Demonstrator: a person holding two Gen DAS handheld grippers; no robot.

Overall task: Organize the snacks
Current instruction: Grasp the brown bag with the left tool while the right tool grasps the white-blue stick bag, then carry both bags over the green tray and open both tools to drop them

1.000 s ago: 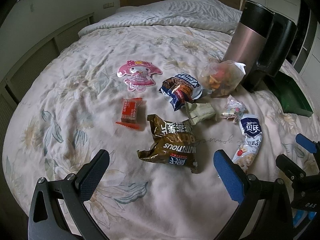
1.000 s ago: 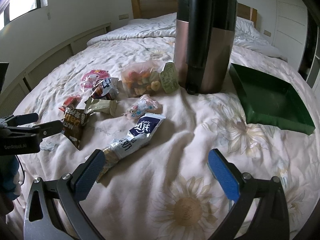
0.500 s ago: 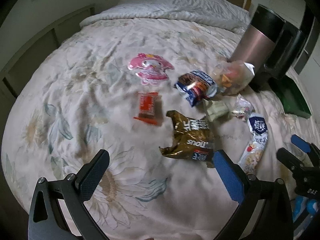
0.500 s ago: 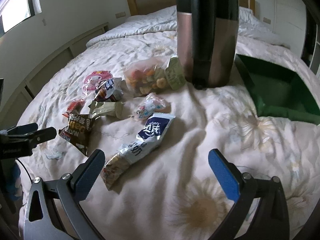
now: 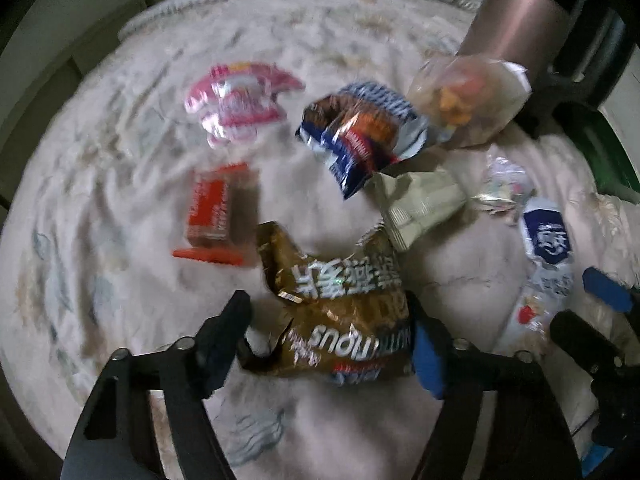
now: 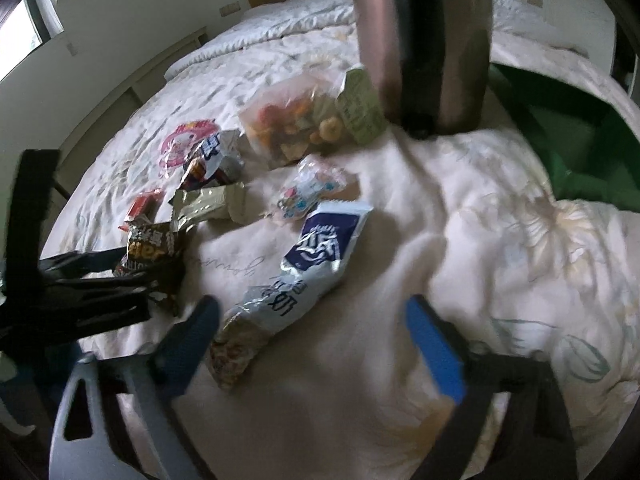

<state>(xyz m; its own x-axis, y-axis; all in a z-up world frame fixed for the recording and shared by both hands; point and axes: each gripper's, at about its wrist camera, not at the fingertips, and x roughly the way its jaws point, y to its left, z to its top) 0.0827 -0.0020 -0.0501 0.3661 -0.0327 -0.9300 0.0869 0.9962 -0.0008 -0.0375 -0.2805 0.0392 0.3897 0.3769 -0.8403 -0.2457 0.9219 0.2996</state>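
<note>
A crumpled brown snack bag (image 5: 340,312) lies on the bed between the fingers of my left gripper (image 5: 328,328). The jaws are closing around it, with the pads at the bag's edges and no clear squeeze visible. In the right wrist view the same bag (image 6: 152,248) sits at the left under that gripper (image 6: 100,284). My right gripper (image 6: 312,332) is open just above the quilt. The lower end of a long white-and-blue packet (image 6: 304,272) lies beside its left finger (image 6: 192,340). A green tray (image 6: 560,128) rests at the far right.
An orange packet (image 5: 216,216), a pink packet (image 5: 236,100), a dark blue packet (image 5: 360,136), a beige packet (image 5: 420,204), a small candy packet (image 5: 504,184) and a clear bag of mixed snacks (image 5: 468,100) lie scattered. A tall rose-and-black container (image 6: 424,40) stands behind them.
My left gripper has dropped onto the brown bag and its jaws have narrowed around it. The right gripper has sunk closer to the white-and-blue packet.
</note>
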